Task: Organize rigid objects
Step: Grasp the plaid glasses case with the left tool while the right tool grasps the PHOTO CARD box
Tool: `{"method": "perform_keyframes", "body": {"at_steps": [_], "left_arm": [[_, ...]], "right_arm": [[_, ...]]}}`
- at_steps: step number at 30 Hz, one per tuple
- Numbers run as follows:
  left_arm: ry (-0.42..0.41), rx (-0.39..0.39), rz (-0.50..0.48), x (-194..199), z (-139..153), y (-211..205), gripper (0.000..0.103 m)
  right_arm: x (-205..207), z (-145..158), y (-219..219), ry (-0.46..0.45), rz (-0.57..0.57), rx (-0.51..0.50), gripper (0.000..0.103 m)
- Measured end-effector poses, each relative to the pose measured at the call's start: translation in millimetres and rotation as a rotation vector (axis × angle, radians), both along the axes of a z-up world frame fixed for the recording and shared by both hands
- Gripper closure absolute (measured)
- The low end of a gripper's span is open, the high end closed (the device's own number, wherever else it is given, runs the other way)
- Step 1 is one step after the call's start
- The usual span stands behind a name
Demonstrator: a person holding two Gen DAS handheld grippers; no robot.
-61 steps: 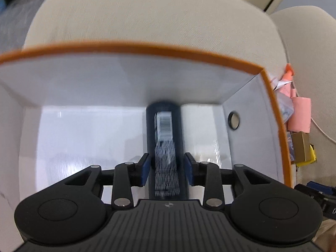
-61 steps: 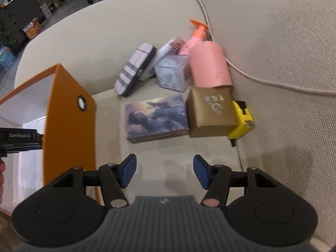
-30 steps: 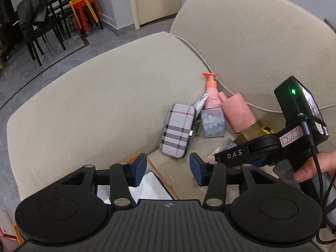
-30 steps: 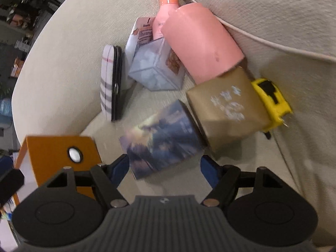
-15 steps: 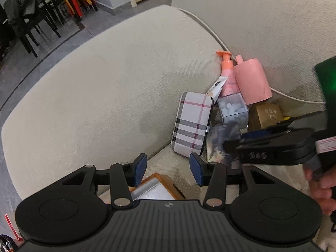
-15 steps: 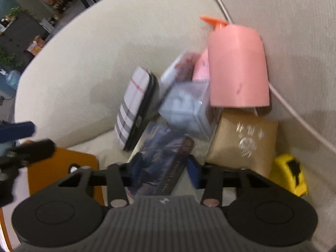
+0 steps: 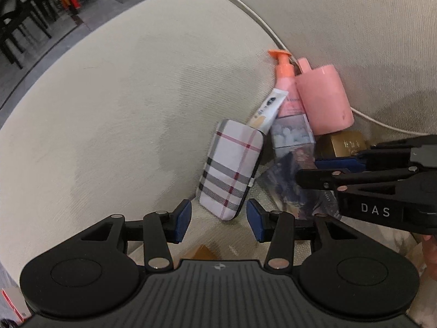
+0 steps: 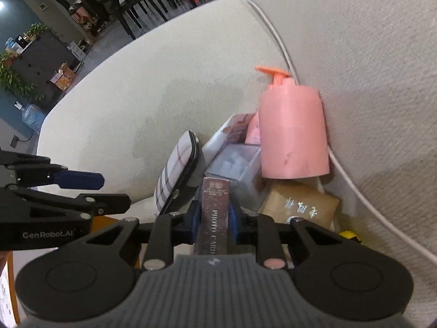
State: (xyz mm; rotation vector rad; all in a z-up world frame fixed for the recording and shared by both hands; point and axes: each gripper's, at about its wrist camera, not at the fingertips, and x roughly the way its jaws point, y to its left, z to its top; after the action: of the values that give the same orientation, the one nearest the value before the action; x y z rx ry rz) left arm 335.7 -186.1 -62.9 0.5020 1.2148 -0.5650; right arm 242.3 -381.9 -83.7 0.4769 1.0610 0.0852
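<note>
1. The right tongs (image 8: pixel 214 220) are clamped on a slim photo card box (image 8: pixel 214 213). Their jaws have just been closing, and the blue pads now press on both of its narrow sides.
2. The photo card box stands on edge between the pads, its printed spine facing the right wrist camera. It sits at the front of the pile of things in the sofa (image 7: pixel 123 95) corner. Whether it still touches the seat cannot be told.
3. The left tongs (image 7: pixel 218 220) stand apart with nothing between the pads. They point down at the sofa seat, just in front of the plaid case (image 7: pixel 232 169).
4. The plaid case leans on its long edge against the sofa's armrest, just to the left of the photo card box.
5. Behind the photo card box lies a clear box (image 8: pixel 235 166) with pale pieces inside. A white tube (image 7: pixel 269 109) slants up from between it and the plaid case.
6. Further back from the photo card box, a pink cup (image 8: pixel 292 134) lies against the sofa back, with an orange-capped pump bottle (image 7: pixel 285 82) beside it.
7. To the right of the photo card box sits a gold carton (image 8: pixel 300 207), and a yellow thing (image 8: pixel 351 236) shows at its far side, mostly hidden.
8. A white cable (image 8: pixel 352 188) runs along the sofa crease behind the pile.
9. An orange box edge (image 8: pixel 105 222) shows to the left of the photo card box, under the left tongs.
</note>
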Motion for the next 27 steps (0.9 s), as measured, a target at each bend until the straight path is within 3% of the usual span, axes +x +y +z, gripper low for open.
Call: {"method": "perform_keyframes", "body": {"at_steps": [4, 13, 19, 23, 27], "left_arm": [[0.019, 0.027, -0.056, 4.3, -10.8, -12.6, 0.049], [0.01, 0.195, -0.185, 12.9, -43.3, -44.0, 0.045], [-0.027, 0.284, -0.275, 2.7, -63.6, -60.5, 0.046], [-0.048, 0.31, -0.302, -2.9, -69.4, -65.0, 0.059], [-0.058, 0.288, -0.284, -9.9, -64.4, -57.3, 0.076]], "right_arm": [[7.0, -6.8, -4.9, 0.008, -0.019, 0.07, 0.081], [10.4, -15.9, -19.4, 0.056, -0.063, 0.188, 0.077], [12.9, -14.8, -11.6, 0.081, -0.05, 0.174, 0.075], [20.8, -18.6, -8.8, 0.09, -0.047, 0.167, 0.075], [24.7, -25.2, -5.3, 0.121, -0.022, 0.164, 0.075]]}}
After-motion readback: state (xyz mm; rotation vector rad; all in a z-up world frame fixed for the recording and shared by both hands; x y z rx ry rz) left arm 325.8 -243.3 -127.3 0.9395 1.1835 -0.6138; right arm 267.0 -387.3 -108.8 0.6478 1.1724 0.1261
